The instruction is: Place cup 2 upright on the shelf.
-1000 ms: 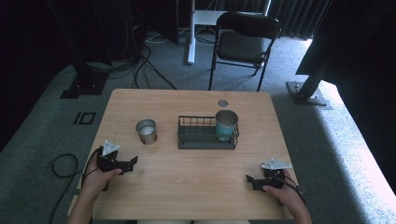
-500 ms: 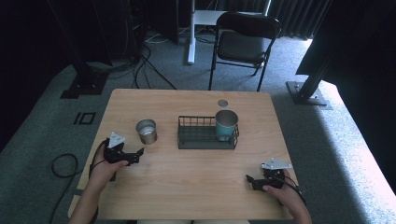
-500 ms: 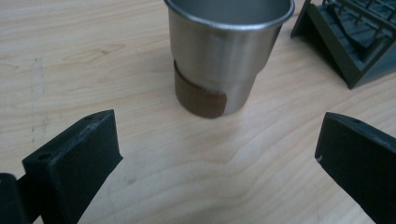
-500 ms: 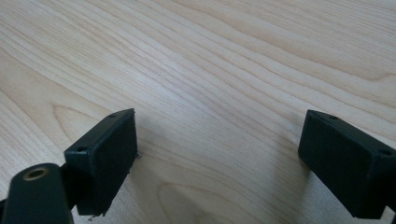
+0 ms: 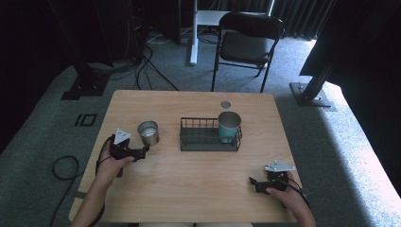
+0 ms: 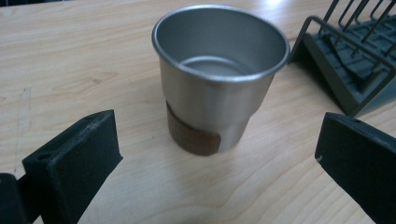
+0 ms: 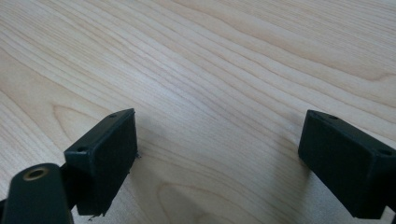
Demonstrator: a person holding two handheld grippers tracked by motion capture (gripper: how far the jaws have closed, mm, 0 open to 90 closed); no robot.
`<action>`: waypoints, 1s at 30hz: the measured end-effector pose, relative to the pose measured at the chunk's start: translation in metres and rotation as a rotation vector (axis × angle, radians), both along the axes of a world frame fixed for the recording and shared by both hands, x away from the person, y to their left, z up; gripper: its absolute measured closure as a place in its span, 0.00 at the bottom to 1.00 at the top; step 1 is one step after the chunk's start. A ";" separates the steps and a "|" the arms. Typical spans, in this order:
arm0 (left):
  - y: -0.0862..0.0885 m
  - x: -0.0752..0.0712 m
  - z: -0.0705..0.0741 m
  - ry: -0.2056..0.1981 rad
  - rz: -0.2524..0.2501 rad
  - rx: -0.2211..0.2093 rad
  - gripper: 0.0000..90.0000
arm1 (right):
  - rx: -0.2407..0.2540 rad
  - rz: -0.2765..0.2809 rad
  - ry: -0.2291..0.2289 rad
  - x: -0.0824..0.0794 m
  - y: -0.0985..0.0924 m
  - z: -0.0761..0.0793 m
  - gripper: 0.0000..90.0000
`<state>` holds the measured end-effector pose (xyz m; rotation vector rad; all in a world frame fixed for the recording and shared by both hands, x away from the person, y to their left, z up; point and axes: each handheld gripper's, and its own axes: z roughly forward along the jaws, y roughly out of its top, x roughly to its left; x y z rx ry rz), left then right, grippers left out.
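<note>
Left hand-held gripper [image 5: 142, 152] sits w/ jaws spread wide, aimed at the steel cup [image 6: 219, 77] standing upright on the table [image 5: 189, 189] just left of the wire rack [image 5: 208, 137], prob. lining up for a side grab. Right hand-held gripper [image 5: 255, 182] rests low near the table's front edge, jaws also apart, holding nothing, well clear so it doesn't get in the way.

Grey carpet floor [image 5: 331, 142], black folding chair [image 5: 248, 40] behind wooden table [image 5: 198, 189], dark curtains, sunlight patch at right.
</note>
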<state>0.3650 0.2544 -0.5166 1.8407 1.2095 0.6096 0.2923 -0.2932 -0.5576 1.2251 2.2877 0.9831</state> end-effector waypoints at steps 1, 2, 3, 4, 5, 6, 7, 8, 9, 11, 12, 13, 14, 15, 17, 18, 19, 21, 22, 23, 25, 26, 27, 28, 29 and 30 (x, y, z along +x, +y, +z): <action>0.000 0.001 0.000 -0.001 0.001 0.000 0.01 | 0.000 0.000 0.000 0.000 0.000 0.000 0.12; -0.001 0.003 0.001 -0.004 0.000 -0.004 0.01 | 0.000 0.000 0.000 0.000 0.000 0.000 0.12; -0.001 0.004 0.001 -0.005 0.002 -0.003 0.01 | 0.000 0.000 0.000 0.000 0.000 0.000 0.12; -0.002 0.006 0.002 -0.007 0.003 -0.005 0.01 | 0.000 0.000 0.000 0.000 0.000 0.000 0.12; -0.002 0.007 0.003 -0.010 0.001 -0.007 0.01 | 0.000 0.000 0.000 0.000 0.000 0.000 0.12; -0.003 0.008 0.004 -0.013 0.007 -0.012 0.01 | 0.000 0.000 0.000 0.000 0.000 0.000 0.12; -0.003 0.010 0.005 -0.017 0.003 -0.014 0.01 | 0.000 0.000 0.000 0.000 0.000 0.000 0.12; -0.004 0.011 0.005 -0.019 0.005 -0.016 0.01 | 0.000 0.000 0.000 0.000 0.000 0.000 0.12; -0.004 0.012 0.006 -0.021 0.008 -0.013 0.01 | 0.000 0.000 0.000 0.000 0.000 0.000 0.12; -0.006 0.016 0.006 -0.025 0.006 -0.016 0.01 | 0.000 0.000 0.000 0.000 0.000 0.000 0.12; -0.006 0.017 0.007 -0.026 0.007 -0.012 0.01 | 0.000 0.000 0.000 0.000 0.000 0.000 0.12; -0.007 0.018 0.007 -0.029 0.006 -0.011 0.01 | 0.000 0.000 0.000 0.000 0.000 0.000 0.12; -0.008 0.020 0.008 -0.029 0.003 -0.007 0.01 | 0.000 0.000 0.000 0.000 0.000 0.000 0.12; -0.009 0.021 0.009 -0.032 0.005 -0.003 0.01 | 0.000 0.000 0.000 0.000 0.000 0.000 0.12; -0.010 0.024 0.010 -0.035 0.001 -0.002 0.01 | 0.000 0.000 0.000 0.000 0.000 0.000 0.12; -0.011 0.026 0.011 -0.039 0.004 0.002 0.01 | 0.000 0.000 0.000 0.000 0.000 0.000 0.12; -0.012 0.027 0.012 -0.039 -0.001 0.003 0.01 | 0.000 0.000 0.000 0.000 0.000 0.000 0.12; -0.014 0.031 0.013 -0.041 -0.002 0.003 0.01 | 0.000 0.000 0.000 0.000 0.000 0.000 0.12; -0.016 0.032 0.014 -0.040 -0.006 -0.001 0.01 | 0.000 0.000 0.000 0.000 0.000 0.000 0.12; -0.017 0.034 0.014 -0.039 -0.005 0.000 0.01 | 0.000 0.000 0.000 0.000 0.000 0.000 0.12; -0.020 0.037 0.013 -0.038 -0.010 0.009 0.01 | 0.000 0.000 0.000 0.000 0.000 0.000 0.12; -0.021 0.038 0.012 -0.034 -0.010 0.013 0.01 | 0.000 0.000 0.000 0.000 0.000 0.000 0.12; -0.022 0.040 0.011 -0.032 -0.012 0.013 0.01 | 0.000 0.000 0.000 0.000 0.000 0.000 0.12; -0.024 0.041 0.010 -0.028 -0.015 0.011 0.01 | 0.000 0.000 0.000 0.000 0.000 0.000 0.12; -0.025 0.043 0.010 -0.027 -0.012 0.013 0.01 | 0.000 0.000 0.000 0.000 0.000 0.000 0.12; -0.026 0.044 0.009 -0.027 -0.011 0.014 0.01 | 0.000 0.000 0.000 0.000 0.000 0.000 0.12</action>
